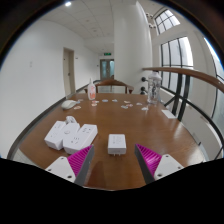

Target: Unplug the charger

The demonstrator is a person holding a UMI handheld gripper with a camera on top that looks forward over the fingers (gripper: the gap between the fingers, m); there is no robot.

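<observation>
A small white charger (117,144) lies on the brown wooden table (150,125), between and just ahead of my fingertips, with a gap on each side. Two white power strips (71,135) lie side by side to its left, beyond my left finger. My gripper (113,156) is open, with the magenta pads (80,160) showing on both fingers. Nothing is held.
Small white items (112,103) are scattered across the far part of the table, with a pink cup (92,91) and a white object (68,103) at the far left. A railing (185,75) and windows run along the right. A door stands in the far wall.
</observation>
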